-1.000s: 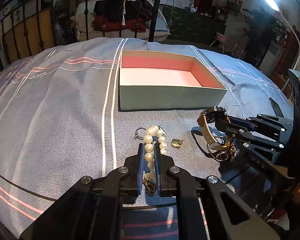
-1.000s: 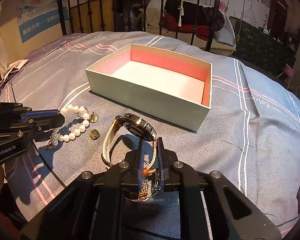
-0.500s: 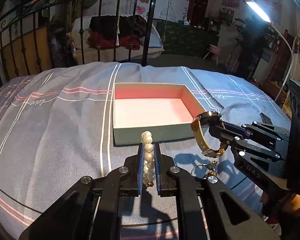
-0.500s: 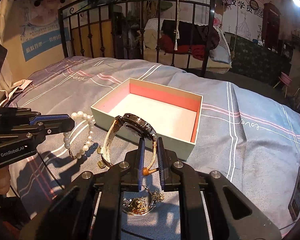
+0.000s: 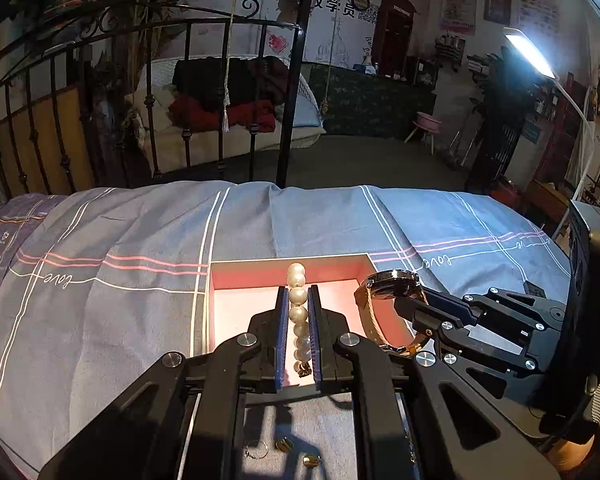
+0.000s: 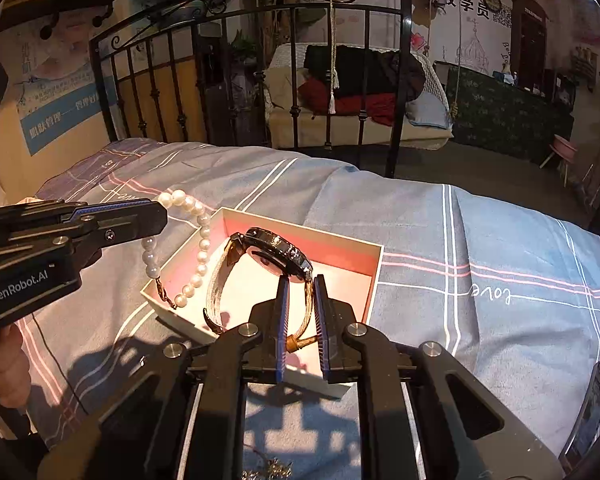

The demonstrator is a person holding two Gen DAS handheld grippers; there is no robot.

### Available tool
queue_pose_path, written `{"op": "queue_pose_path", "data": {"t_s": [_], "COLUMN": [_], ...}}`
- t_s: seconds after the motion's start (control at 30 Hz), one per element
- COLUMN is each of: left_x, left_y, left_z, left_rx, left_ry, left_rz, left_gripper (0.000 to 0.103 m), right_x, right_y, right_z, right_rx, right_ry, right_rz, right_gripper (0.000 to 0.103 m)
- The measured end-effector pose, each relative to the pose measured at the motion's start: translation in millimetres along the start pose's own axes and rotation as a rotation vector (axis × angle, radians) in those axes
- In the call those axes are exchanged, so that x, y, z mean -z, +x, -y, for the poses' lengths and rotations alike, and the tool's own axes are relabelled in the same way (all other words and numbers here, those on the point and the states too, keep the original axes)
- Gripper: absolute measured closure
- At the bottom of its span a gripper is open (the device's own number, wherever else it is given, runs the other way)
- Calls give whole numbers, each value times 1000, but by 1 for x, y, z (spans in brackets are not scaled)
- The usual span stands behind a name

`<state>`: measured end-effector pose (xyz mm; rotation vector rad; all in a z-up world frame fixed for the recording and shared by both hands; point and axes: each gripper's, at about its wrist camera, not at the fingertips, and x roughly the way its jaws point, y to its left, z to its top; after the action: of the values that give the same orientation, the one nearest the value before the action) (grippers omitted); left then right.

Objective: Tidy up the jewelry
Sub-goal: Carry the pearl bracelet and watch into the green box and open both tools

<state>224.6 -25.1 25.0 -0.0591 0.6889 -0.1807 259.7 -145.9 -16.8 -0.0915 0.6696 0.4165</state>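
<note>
**Pearls and Watch Held Over the Box**

Both grippers hung over the open box (image 6: 374, 276), likely so each piece could be let go and drop inside. The box sat on the blue striped bedsheet (image 5: 100, 320). It had pale outer walls and a pink inside, and it looked empty.

The left gripper (image 5: 298, 296) had its fingers pressed tight on a pearl bracelet (image 5: 298, 308). The pearls were round, white and shiny. In the right wrist view the loop hung down from the fingers over the near left corner of the box, with a small dark clasp at the bottom. Holding it by one side let the rest hang free.

The right gripper (image 6: 300, 292) had its fingers pinched on the strap of a wristwatch (image 6: 276, 248). The watch had a dark round face and a pale tan strap with a gold buckle. It was gripped by the strap, likely because the strap was thin and easy to pinch.

A few small gold bits (image 5: 296, 450), maybe earrings, lay on the sheet near the box, not yet picked up.
</note>
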Motion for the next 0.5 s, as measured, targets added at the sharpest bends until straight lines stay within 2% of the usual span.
{"op": "queue_pose_path", "data": {"t_s": [0.23,0.5], "left_x": [-23,-11], "left_y": [31,66], "left_z": [-2,-6], "left_rx": [6,-1], "left_ry": [-31,-56], "left_rz": [-43,-151], "left_gripper": [94,94], "right_x": [-21,-11], "right_y": [31,71], "right_z": [11,9], "right_rx": [35,12], "right_ry": [25,46], "right_rz": [-55,-161], "right_gripper": [90,90]}}
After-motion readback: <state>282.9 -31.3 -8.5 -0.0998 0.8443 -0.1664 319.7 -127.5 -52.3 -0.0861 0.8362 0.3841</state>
